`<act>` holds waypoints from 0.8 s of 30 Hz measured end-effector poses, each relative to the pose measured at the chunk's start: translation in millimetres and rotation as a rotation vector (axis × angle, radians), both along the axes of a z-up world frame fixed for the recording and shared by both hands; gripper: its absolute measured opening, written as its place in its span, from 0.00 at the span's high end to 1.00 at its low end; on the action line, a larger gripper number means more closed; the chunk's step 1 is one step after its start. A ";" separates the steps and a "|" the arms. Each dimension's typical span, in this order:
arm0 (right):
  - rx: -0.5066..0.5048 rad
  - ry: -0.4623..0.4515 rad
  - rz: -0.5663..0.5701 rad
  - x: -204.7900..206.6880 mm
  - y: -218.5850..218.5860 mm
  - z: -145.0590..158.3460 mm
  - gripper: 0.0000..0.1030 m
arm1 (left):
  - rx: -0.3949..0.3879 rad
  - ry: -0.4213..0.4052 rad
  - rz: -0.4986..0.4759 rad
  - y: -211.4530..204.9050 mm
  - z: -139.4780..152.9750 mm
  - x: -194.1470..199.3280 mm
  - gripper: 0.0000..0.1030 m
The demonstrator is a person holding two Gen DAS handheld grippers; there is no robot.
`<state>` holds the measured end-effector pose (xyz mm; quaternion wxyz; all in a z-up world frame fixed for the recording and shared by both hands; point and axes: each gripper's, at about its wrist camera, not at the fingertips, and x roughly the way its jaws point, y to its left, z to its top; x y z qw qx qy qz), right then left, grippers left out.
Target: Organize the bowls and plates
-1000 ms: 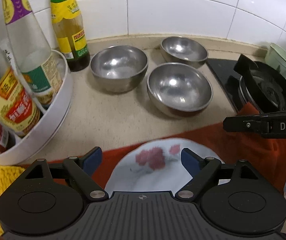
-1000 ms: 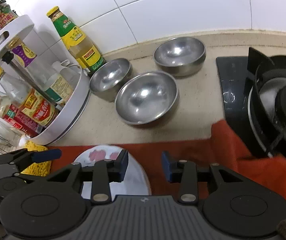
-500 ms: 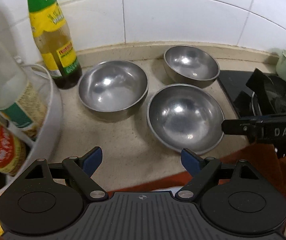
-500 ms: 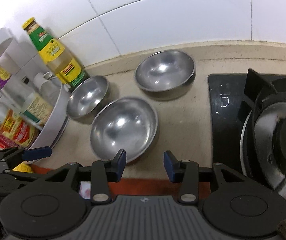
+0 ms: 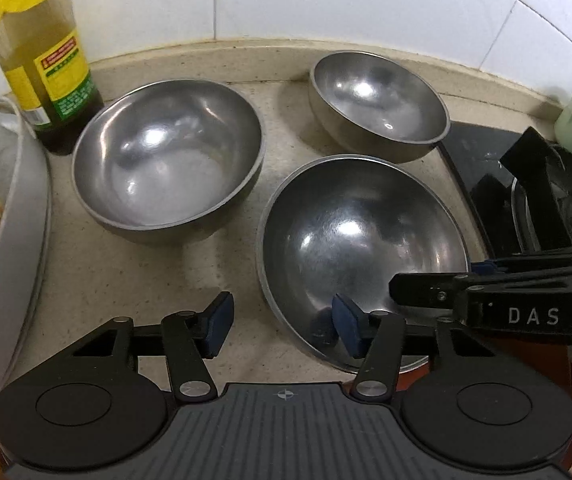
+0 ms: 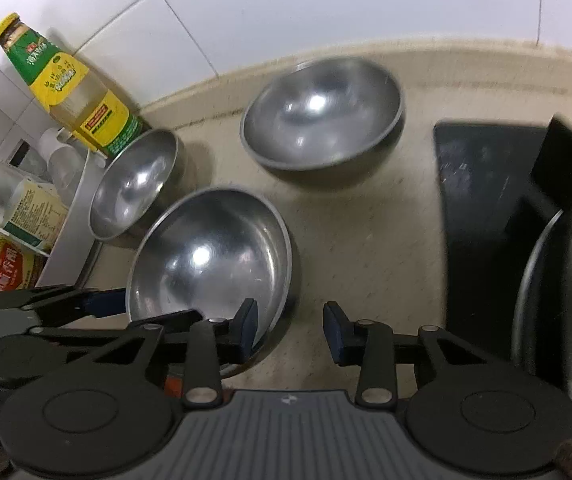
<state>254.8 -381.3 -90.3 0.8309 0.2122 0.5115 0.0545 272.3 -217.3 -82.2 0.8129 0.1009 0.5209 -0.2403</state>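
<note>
Your left tool (image 5: 282, 326) has just narrowed astride the nearest bowl (image 5: 360, 248) rim, unpinched; right tool (image 6: 288, 330) likewise gapes, ungripped.

Bright overhead light glints off the steel bowls (image 5: 360, 248); fisheye bends the edges, and the right view is slightly blurred

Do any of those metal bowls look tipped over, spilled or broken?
Nothing stands out. All three steel bowls, the near one, the left one and the far one, sit upright and empty on the counter, with no visible spills.
</note>
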 end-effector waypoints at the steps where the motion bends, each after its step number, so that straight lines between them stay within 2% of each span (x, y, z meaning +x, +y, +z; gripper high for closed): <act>1: 0.012 0.005 0.005 0.5 0.3 -1.5 0.71 | 0.002 -0.003 -0.010 -1.6 0.8 -1.5 0.44; 4: 0.027 0.007 0.026 -0.3 3.2 1.3 0.77 | 0.009 -0.012 -0.032 -5.6 2.3 -5.8 0.52; 11: 0.044 0.028 0.042 -5.4 7.2 9.1 0.78 | 0.024 -0.004 -0.058 -6.2 8.2 -19.2 0.49; 14: 0.044 0.032 0.054 -11.8 7.0 15.4 0.78 | 0.017 -0.004 -0.065 -8.1 9.7 -19.9 0.47; 19: 0.057 0.045 0.048 -9.8 4.6 16.0 0.77 | 0.023 -0.011 -0.069 -8.0 9.1 -19.4 0.35; 24: 0.035 0.046 0.041 -9.3 4.7 16.5 0.77 | 0.024 -0.039 -0.048 -1.8 16.1 -16.1 0.31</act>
